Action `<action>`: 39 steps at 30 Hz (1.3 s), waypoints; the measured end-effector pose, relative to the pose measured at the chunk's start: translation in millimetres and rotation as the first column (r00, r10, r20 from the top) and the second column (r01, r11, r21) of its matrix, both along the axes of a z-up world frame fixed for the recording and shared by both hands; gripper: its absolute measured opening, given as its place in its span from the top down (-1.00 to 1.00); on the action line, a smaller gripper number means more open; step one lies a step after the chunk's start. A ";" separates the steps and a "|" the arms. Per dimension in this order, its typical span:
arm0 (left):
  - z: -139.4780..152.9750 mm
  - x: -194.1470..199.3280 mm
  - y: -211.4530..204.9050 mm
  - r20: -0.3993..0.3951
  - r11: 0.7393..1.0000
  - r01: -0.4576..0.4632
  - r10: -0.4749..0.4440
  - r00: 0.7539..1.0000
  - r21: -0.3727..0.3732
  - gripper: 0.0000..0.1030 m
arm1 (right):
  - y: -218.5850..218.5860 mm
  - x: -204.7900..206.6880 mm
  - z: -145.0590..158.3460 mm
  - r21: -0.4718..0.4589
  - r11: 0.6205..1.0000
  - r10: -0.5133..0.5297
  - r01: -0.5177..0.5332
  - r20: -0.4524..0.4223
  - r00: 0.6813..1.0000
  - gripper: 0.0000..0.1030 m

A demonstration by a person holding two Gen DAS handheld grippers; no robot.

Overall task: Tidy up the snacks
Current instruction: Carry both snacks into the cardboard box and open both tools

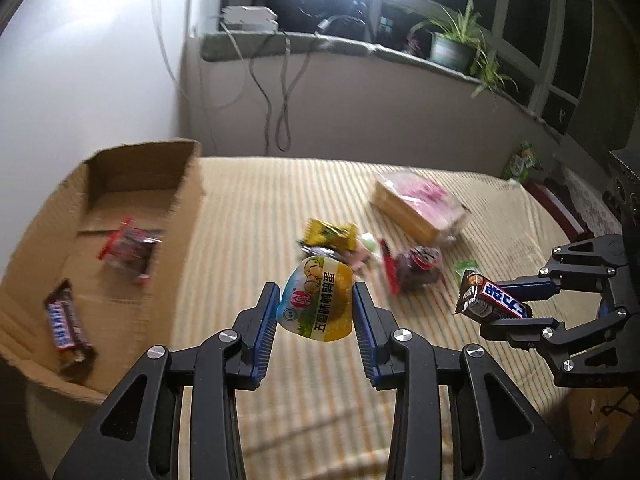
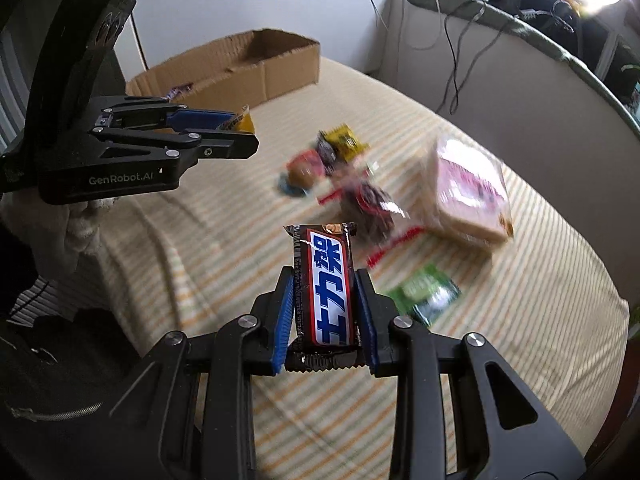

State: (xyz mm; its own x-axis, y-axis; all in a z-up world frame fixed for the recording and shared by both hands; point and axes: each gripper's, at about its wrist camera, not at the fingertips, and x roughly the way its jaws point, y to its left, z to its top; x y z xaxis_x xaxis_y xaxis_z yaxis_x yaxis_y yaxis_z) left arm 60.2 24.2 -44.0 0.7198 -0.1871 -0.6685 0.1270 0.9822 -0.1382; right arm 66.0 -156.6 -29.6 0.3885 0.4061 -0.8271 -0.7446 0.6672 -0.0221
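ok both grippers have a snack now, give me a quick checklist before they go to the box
1. Left gripper shut on the yellow egg snack packet, blue pads on both its sides: ok.
2. Right gripper shut on the chocolate bar, held lengthwise between the pads: ok.
3. Both snacks lifted off the striped cloth: ok.
4. Cardboard box open on top, with bare floor between the chocolate bar and red-wrapped snack already inside: ok.
5. The two grippers apart, nothing between the left one and the box: ok.
6. How firmly the soft packet is held: cannot tell.
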 end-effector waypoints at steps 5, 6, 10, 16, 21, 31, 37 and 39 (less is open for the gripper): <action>10.3 -7.6 29.2 0.035 0.998 -0.062 0.062 0.997 0.007 0.32 | 29.5 9.3 13.7 0.020 0.999 0.028 -0.029 0.028 0.999 0.42; 10.9 -9.3 34.1 0.038 0.997 -0.072 0.072 0.997 0.005 0.32 | 32.4 10.4 16.9 0.024 0.999 0.033 -0.034 0.032 0.999 0.42; 13.6 -14.3 56.6 0.046 0.993 -0.120 0.120 0.992 0.005 0.32 | 60.1 23.5 22.8 0.045 0.998 0.049 -0.051 0.051 0.998 0.42; 11.9 -17.0 82.9 0.043 0.985 -0.175 0.174 0.984 0.009 0.32 | 99.0 41.8 30.0 0.063 0.995 0.078 -0.083 0.072 0.994 0.42; 8.5 -17.0 97.8 0.035 0.979 -0.201 0.200 0.979 0.017 0.32 | 134.7 57.8 37.0 0.059 0.991 0.117 -0.123 0.099 0.988 0.42; 3.6 -11.5 112.0 0.022 0.975 -0.219 0.218 0.976 0.030 0.32 | 196.9 98.6 31.5 0.064 0.985 0.156 -0.162 0.085 0.984 0.42; 4.7 -9.1 113.2 0.023 0.975 -0.217 0.217 0.976 0.043 0.32 | 226.4 122.8 24.1 0.064 0.984 0.164 -0.168 0.064 0.984 0.42; 5.4 -8.4 114.3 0.026 0.975 -0.219 0.218 0.976 0.045 0.32 | 233.7 130.0 21.4 0.064 0.984 0.164 -0.167 0.056 0.985 0.42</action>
